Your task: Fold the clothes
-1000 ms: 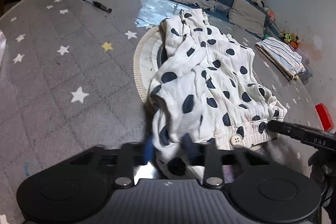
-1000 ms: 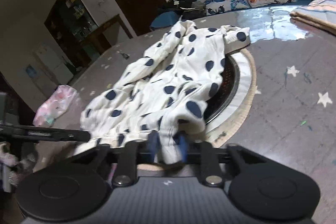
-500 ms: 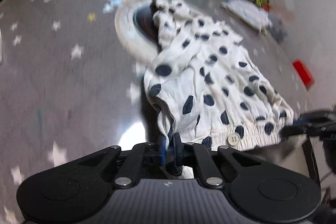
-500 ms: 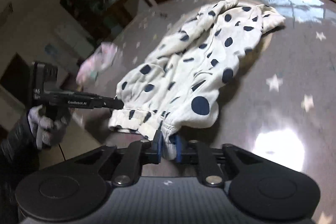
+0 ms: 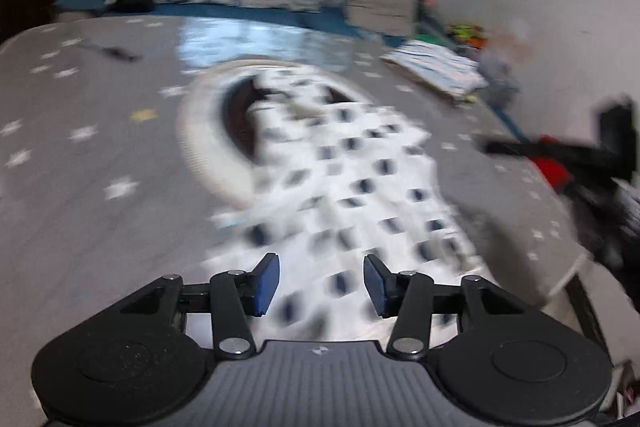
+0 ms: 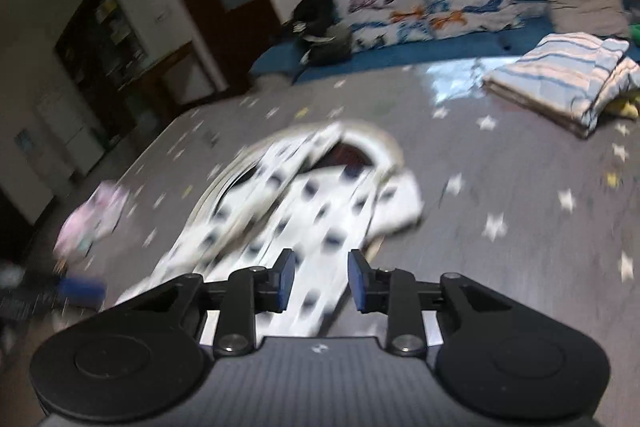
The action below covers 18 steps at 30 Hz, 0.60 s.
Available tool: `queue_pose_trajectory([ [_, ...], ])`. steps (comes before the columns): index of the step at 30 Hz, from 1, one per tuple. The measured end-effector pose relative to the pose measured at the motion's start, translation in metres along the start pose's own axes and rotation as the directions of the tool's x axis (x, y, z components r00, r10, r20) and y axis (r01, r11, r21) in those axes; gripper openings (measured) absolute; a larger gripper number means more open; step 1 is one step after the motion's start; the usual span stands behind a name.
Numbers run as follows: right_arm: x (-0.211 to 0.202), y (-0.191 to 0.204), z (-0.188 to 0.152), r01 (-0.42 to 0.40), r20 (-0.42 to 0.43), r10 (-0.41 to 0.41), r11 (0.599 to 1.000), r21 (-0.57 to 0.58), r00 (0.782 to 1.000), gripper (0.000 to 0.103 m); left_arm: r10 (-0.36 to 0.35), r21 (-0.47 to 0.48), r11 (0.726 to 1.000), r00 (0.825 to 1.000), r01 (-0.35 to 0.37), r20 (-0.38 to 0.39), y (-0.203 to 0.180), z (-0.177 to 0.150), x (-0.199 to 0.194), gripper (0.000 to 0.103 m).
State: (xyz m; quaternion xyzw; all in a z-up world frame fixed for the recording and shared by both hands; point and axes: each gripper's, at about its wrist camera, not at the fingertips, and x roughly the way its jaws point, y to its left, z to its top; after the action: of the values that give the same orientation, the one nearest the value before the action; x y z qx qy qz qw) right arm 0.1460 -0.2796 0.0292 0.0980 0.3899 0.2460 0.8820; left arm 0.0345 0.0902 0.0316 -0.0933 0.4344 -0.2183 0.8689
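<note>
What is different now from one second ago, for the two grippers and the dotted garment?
Both grippers let go: the left gripper and the right gripper, each clamped on the dotted garment's near edge before, now have opening jaws with nothing pinched. The garment was first dragged toward the near table edge, now lying flatter and partly off the round mat. The striped pile stayed put.

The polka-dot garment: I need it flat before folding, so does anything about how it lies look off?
Yes. The polka-dot garment lies rumpled, its far end draped over the round rimmed inset in the table rather than on flat surface. Both grippers' jaws are opening, gripping nothing.
</note>
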Motion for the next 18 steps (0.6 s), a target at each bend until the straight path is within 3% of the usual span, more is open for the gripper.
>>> queue_pose_trajectory([
  [5, 0.057, -0.025, 0.031, -0.006, 0.005, 0.005, 0.993, 0.115, 1.000, 0.037, -0.102, 0.033, 0.994, 0.993, 0.104, -0.061, -0.029, 0.014, 0.058, 0.050],
  [10, 0.112, -0.046, 0.039, 0.013, -0.053, -0.002, 0.977, 0.215, 0.999, 0.037, -0.126, 0.062, 0.989, 0.981, 0.137, -0.150, -0.046, 0.018, 0.104, 0.050],
  [18, 0.150, -0.072, 0.041, 0.007, -0.085, 0.025, 0.936, 0.353, 0.996, 0.038, -0.173, 0.073, 0.979, 0.964, 0.191, -0.203, -0.045, 0.014, 0.121, 0.050],
])
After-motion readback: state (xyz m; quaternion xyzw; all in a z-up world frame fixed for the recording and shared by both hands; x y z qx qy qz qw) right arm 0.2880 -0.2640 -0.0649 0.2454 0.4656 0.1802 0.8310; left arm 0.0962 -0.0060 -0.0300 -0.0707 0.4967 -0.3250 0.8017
